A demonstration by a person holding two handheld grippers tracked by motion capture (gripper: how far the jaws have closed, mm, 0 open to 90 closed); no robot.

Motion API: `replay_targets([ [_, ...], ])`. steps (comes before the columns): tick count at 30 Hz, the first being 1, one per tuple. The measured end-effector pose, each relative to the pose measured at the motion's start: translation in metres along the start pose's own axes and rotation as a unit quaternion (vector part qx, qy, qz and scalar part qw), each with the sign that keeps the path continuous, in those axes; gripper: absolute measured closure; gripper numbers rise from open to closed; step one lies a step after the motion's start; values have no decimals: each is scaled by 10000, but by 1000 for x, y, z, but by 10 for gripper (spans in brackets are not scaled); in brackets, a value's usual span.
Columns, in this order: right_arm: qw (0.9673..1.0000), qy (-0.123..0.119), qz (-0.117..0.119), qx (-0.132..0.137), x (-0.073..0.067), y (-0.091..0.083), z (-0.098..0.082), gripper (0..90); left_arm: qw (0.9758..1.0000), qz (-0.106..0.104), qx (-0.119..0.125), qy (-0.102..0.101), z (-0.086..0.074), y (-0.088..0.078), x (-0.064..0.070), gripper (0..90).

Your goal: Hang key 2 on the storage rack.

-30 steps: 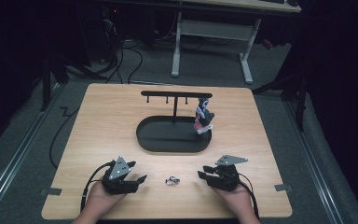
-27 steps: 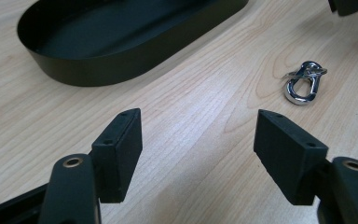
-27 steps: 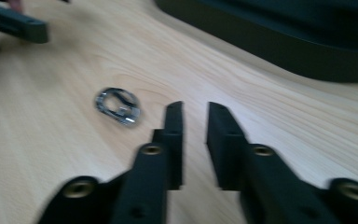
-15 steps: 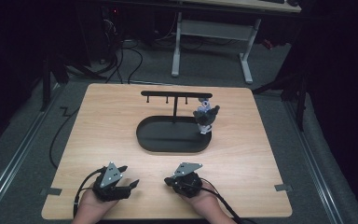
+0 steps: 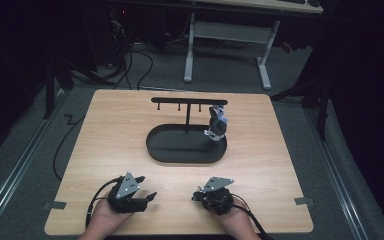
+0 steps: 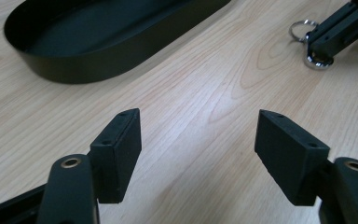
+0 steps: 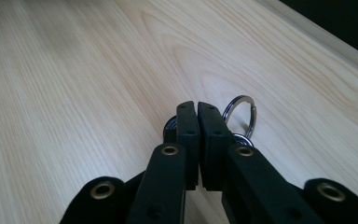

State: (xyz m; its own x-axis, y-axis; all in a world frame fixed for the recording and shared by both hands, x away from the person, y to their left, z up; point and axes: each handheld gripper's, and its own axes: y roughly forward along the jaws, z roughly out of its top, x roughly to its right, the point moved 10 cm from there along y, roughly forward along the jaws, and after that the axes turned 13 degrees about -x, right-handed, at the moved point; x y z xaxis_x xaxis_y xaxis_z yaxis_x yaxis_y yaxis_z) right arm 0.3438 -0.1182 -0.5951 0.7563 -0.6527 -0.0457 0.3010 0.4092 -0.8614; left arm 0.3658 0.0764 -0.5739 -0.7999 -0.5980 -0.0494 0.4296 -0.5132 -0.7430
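Note:
A small metal key ring (image 7: 241, 114) lies on the wooden table (image 5: 280, 165) near its front edge. My right gripper (image 7: 198, 109) is shut on it; the split ring sticks out to the right of the jaws and a chrome piece (image 6: 319, 61) shows beneath them. In the high view that right gripper (image 5: 196, 197) sits at the front, right of centre, pointing left. Left of it my left gripper (image 5: 146, 187) is open and holds nothing. In the left gripper view, the left gripper (image 6: 198, 144) has bare wood between its jaws, with the right gripper (image 6: 314, 39) beyond.
A black oval tray (image 5: 155, 150) sits mid-table with a T-shaped hook rack (image 5: 189, 101) rising from it. A grey and white keychain (image 5: 217, 125) hangs at the rack's right end. Bare wood lies between tray and grippers. A desk frame stands on the floor beyond.
My right gripper has moved left along the front edge onto the key ring and is now shut over it. The left gripper has drifted slightly toward the front edge and stays open.

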Motion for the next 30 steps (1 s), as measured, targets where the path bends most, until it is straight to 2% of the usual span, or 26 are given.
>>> replay_targets([
  [3, 9999, 78, -89, 26, 10, -9, -13, 863, 9999, -56, 11, 120, 7, 5, 5, 324],
  [6, 9991, 395, -154, 97, 32, -26, -37, 868, 9996, -122, 9, 244, 15, 12, 9, 323],
  [8, 9987, 468, -172, 115, 36, -29, -41, 869, 9995, -133, 22, 273, 17, 14, 10, 323],
  [10, 9964, 755, -352, 151, 55, -40, -57, 869, 9994, -173, 21, 314, 21, 17, 12, 323],
  [12, 9957, 823, -394, 153, 58, -42, -60, 868, 9993, -178, 7, 329, 22, 18, 13, 323],
  [13, 9942, 918, -545, 128, 69, -47, -69, 867, 9992, -183, -3, 346, 23, 20, 14, 323],
  [14, 9938, 958, -558, 130, 72, -48, -70, 865, 9992, -183, -3, 346, 23, 20, 14, 323],
  [19, 9914, 1176, -508, 271, 77, -55, -73, 842, 9993, -168, 1, 333, 24, 18, 14, 323],
  [22, 9870, 1388, -625, 507, 80, -74, -76, 850, 9994, -165, 15, 301, 23, 17, 12, 323],
  [24, 9870, 1391, -664, 450, 78, -78, -82, 880, 9995, -161, 5, 281, 22, 17, 11, 323],
  [25, 9876, 1416, -610, 288, 72, -76, -92, 899, 9995, -161, -3, 288, 21, 17, 11, 324],
  [26, 9876, 1416, -610, 288, 72, -76, -92, 899, 9995, -156, -5, 290, 21, 17, 11, 324],
  [27, 9874, 1428, -673, 143, 72, -72, -97, 900, 9994, -148, -20, 304, 21, 17, 12, 324],
  [30, 9870, 1466, -659, 78, 73, -68, -96, 900, 9994, -143, -26, 305, 21, 17, 12, 324],
])
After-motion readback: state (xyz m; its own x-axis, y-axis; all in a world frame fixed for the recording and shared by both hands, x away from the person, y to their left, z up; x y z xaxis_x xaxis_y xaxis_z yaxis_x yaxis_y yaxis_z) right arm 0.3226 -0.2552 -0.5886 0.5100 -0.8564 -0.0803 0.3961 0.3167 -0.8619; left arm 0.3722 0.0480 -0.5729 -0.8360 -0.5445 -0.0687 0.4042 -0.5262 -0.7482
